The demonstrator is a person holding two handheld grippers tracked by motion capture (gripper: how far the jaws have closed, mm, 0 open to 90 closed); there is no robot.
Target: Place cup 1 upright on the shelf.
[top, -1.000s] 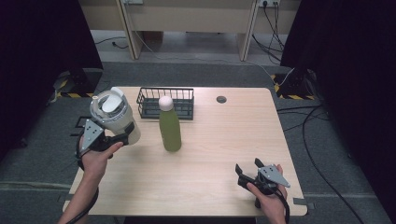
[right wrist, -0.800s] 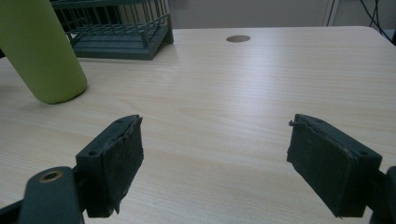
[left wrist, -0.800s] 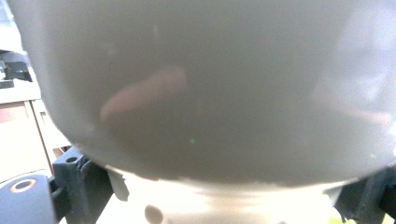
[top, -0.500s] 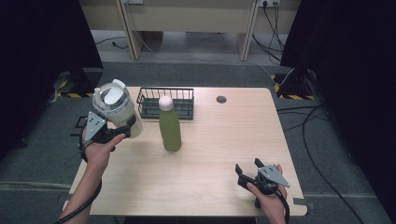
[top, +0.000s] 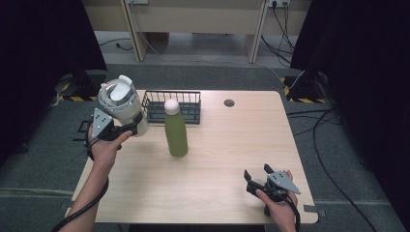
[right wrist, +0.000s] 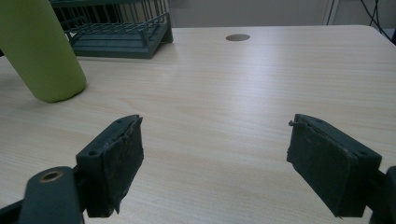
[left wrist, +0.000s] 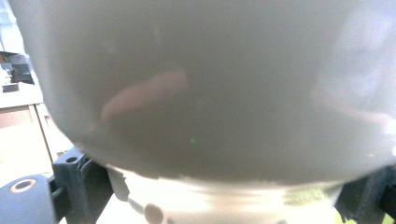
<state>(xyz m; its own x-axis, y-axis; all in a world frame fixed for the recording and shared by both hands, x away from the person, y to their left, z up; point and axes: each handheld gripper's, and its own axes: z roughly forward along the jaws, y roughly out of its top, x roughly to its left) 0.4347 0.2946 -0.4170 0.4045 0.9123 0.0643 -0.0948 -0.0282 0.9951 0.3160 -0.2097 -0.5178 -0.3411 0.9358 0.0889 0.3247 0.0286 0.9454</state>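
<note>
**Over the table's left edge: tumbler held aloft**

At far left, left gripper (top: 126, 129) clamped on a pale lidded tumbler (top: 121, 105), raised off the table (top: 217, 145), long axis tilted with the lid leaning away to the left. Just right of it, wire basket (top: 173, 106) (likely destination, nearest this hand). Before the basket, green bottle (top: 175, 129) upright. Far right, well apart, right gripper (top: 256, 180) resting low, jaws wide, holding nothing.
</note>
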